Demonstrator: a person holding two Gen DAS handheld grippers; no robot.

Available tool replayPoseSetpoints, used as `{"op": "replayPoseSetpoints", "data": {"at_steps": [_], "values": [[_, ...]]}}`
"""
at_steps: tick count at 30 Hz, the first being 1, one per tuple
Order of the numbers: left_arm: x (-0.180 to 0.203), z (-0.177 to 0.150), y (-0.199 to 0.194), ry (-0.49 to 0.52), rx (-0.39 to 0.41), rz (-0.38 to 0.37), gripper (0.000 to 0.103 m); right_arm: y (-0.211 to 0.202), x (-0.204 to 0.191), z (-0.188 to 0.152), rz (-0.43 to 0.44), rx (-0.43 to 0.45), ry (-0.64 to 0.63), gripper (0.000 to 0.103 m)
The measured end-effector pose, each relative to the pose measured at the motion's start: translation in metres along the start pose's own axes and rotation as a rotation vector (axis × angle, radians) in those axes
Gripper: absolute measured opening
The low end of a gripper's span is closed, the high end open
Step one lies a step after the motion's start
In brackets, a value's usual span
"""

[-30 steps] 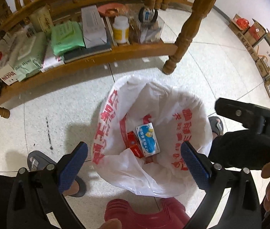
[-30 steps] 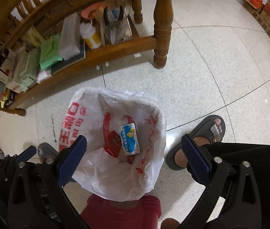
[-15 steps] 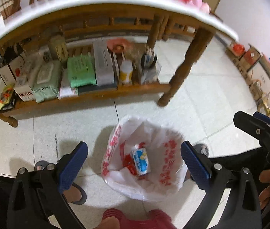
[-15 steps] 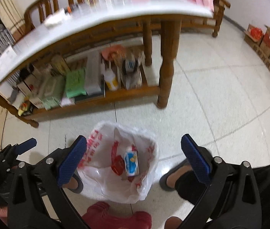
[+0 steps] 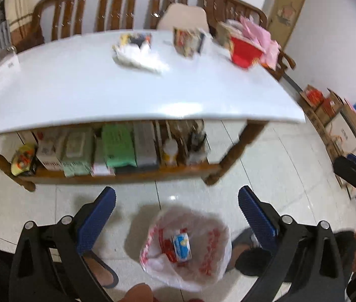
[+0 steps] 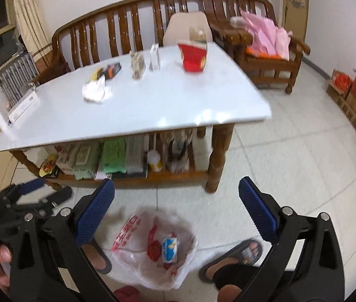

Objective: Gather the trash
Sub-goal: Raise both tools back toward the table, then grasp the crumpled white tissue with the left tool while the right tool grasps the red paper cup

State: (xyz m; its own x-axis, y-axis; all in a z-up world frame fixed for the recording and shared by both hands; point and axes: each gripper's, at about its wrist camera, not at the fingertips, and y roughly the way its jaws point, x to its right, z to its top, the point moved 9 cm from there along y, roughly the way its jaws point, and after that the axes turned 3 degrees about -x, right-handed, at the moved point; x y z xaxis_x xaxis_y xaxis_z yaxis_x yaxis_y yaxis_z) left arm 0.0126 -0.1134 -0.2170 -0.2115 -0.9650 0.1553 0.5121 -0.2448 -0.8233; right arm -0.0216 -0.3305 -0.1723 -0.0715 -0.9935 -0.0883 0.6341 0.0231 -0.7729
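Gaping wide, both tongs [image 5: 176, 209] [image 6: 176, 207] empty above trash bag [image 5: 203, 261].

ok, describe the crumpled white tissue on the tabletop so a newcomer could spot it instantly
Start at the white table in front of the wooden bench. Toward its far side, left of the red carton, lies the crumpled white tissue, touching a yellow-and-black wrapper behind it. It is the only soft, shapeless white item there.

1. I'm looking into a home living room: a wooden slatted bench [image 6: 132, 25] stands behind a white-topped coffee table [image 6: 152, 105].
2. The table's lower shelf [image 6: 132, 176] is crammed with tissue packs and boxes.
3. Cardboard boxes [image 6: 351, 90] line the wall on a tiled floor [image 6: 303, 163].
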Motion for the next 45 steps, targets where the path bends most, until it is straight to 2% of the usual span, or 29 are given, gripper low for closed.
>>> {"op": "replayPoseSetpoints", "data": {"at_steps": [7, 12, 21, 27, 33, 45], "values": [[-0.014, 0.066, -0.006, -0.038, 0.047, 0.042, 0.095, -0.001, 0.017, 0.064, -0.013, 0.018, -0.07, 0.096], [-0.03, 0.108, 0.006, -0.078, 0.06, 0.078, 0.095, 0.01, 0.035, 0.106, -0.019, 0.012, -0.096, 0.096], [-0.039, 0.166, 0.036, -0.081, 0.064, 0.11, 0.095, 0.052, 0.043, 0.173, -0.023, -0.013, -0.178, 0.096], [-0.047, 0.184, 0.061, -0.096, 0.037, 0.126, 0.095, 0.083, 0.033, 0.204, -0.007, -0.032, -0.227, 0.096], [-0.05, 0.192, 0.08, -0.095, 0.017, 0.138, 0.095, 0.115, 0.033, 0.226, 0.004, -0.058, -0.218, 0.096], [-0.064, 0.199, 0.116, -0.112, -0.031, 0.165, 0.095, 0.168, 0.037, 0.238, 0.012, -0.123, -0.24, 0.096]]}}
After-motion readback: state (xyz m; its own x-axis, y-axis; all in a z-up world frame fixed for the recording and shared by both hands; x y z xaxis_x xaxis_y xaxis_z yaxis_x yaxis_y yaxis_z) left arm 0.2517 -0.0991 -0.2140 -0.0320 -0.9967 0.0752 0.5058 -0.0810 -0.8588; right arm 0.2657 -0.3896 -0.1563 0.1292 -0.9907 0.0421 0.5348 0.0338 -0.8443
